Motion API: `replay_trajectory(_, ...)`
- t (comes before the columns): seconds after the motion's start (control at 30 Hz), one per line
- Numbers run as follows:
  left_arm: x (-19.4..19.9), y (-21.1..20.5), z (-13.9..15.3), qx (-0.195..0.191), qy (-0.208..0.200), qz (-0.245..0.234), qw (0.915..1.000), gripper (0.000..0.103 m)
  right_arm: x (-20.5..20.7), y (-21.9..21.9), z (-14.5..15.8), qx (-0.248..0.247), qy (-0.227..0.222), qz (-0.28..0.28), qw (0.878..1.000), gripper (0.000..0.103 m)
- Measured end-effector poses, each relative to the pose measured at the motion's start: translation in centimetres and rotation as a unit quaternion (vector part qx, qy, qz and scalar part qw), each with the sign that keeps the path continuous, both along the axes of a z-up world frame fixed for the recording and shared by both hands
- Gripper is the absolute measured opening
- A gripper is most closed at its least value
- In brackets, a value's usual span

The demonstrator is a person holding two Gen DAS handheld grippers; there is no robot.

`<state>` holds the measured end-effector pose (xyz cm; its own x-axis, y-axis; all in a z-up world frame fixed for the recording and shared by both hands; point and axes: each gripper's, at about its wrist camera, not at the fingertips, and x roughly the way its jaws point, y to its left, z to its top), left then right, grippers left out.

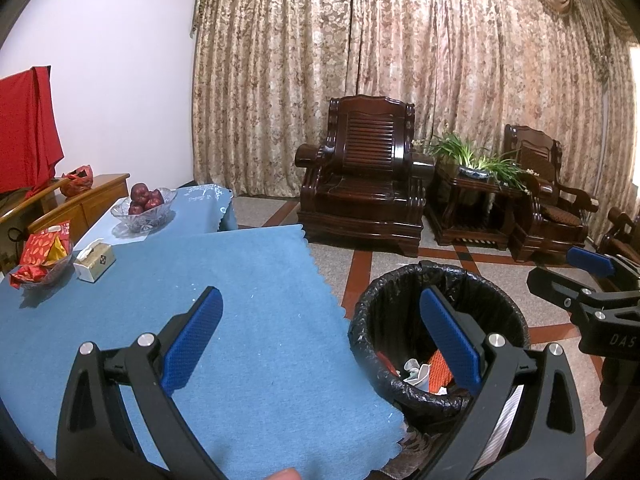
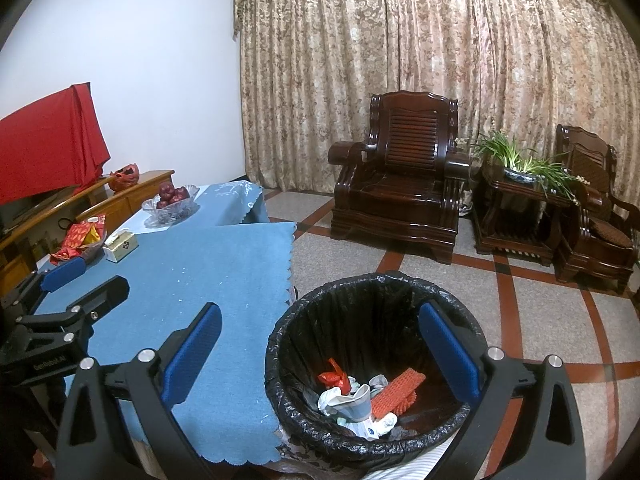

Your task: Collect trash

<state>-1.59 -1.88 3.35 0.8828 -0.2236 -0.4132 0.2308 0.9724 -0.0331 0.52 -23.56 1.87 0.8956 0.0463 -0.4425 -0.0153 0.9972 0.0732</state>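
- Left gripper (image 1: 320,340): jaws spread wide, nothing between the blue pads (image 1: 192,340). In the left wrist view it fills the lower half of the frame, one finger over the blue tablecloth (image 1: 240,300) and the other over the trash bin (image 1: 400,300).
- Right gripper (image 2: 320,354): jaws also spread wide, nothing held. In the right wrist view its left finger lies over the tablecloth and its right finger over the bin's far rim.
- Each gripper appears in the other's view: the right one at the right edge of the left wrist view, the left one at the lower left edge of the right wrist view.
- Trash bin: round, lined with a black bag, standing on the tiled floor (image 2: 540,300) just beside the table's corner, lower centre of the right wrist view.
- Trash (image 2: 360,396): lies at the bottom of the bin. Visible items include a crumpled red wrapper (image 2: 334,378), white crumpled paper and an orange-red mesh piece (image 2: 396,394).
- Tablecloth surface: small white specks are scattered across the middle.
- Upper left of the table: a tissue box (image 1: 95,261), a dish of red snack packets (image 1: 40,258) and a glass bowl of red apples (image 1: 144,204).
- Background: a dark wooden armchair (image 1: 364,172), a potted plant (image 1: 472,160) on a side table, and patterned curtains (image 1: 400,60).
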Motion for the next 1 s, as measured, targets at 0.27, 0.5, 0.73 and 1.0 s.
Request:
replay_trajectory(0.27, 0.02, -0.03, -0.04, 0.0, 0.0, 0.001, 1.0, 0.096, 0.01, 0.04, -0.09, 0.0, 0.001, 0.001, 1.0, 0.097)
replay_trajectory(0.5, 0.05, 0.07, 0.06, 0.001, 0.0, 0.0, 1.0, 0.096, 0.05, 0.06, -0.03, -0.001, 0.0, 0.001, 1.0, 0.097)
replay_trajectory(0.73, 0.05, 0.08, 0.16, 0.0, 0.0, 0.0, 1.0, 0.096, 0.06, 0.2, -0.12, -0.001, 0.001, 0.001, 1.0, 0.097)
replay_trajectory(1.0, 0.08, 0.0, 0.29, 0.001, 0.001, 0.0, 1.0, 0.096, 0.07, 0.35, -0.17, -0.001, 0.001, 0.001, 1.0, 0.097)
